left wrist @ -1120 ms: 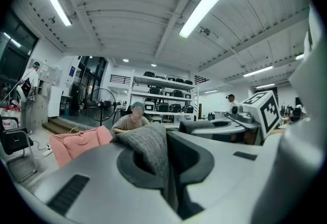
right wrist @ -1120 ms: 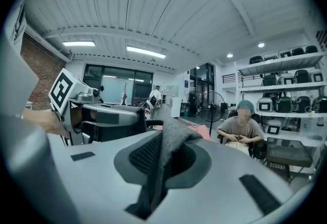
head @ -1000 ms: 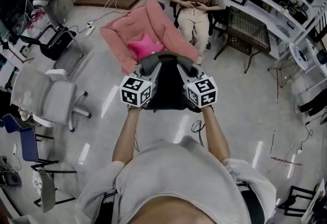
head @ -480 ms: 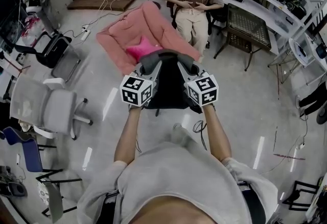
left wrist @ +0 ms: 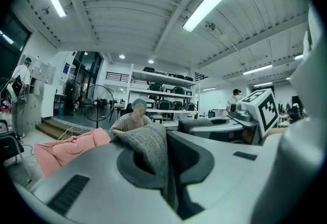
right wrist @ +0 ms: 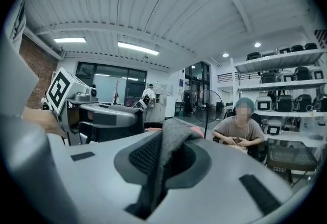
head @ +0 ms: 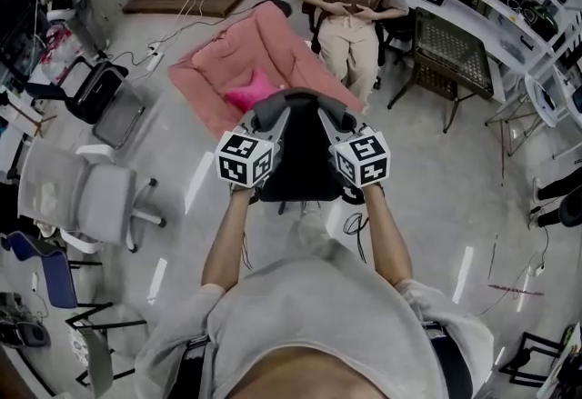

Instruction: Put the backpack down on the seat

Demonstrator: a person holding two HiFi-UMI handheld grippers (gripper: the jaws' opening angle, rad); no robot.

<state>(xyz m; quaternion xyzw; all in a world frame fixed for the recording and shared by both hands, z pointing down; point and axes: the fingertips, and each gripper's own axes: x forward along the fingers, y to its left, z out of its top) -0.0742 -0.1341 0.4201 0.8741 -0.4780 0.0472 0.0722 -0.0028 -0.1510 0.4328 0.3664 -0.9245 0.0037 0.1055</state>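
A black backpack [head: 305,161] hangs in front of me by its grey shoulder straps. My left gripper [head: 271,115] is shut on the left strap [left wrist: 150,146], whose grey webbing is pinched between its jaws. My right gripper [head: 333,117] is shut on the right strap [right wrist: 163,159] in the same way. The seat is a pink padded lounger [head: 273,47] on the floor just beyond the backpack, with a bright pink cushion [head: 247,90] on it. The backpack hides the lounger's near edge.
A person [head: 355,11] sits on a chair right behind the lounger. A white office chair [head: 77,188] stands at the left, a black chair [head: 100,84] beyond it. A mesh-topped table [head: 446,47] and shelves line the right. Cables lie on the floor [head: 355,224].
I have stepped a little closer to the pink lounger, and the backpack now covers more of the pink cushion. Both grips on the straps are unchanged.
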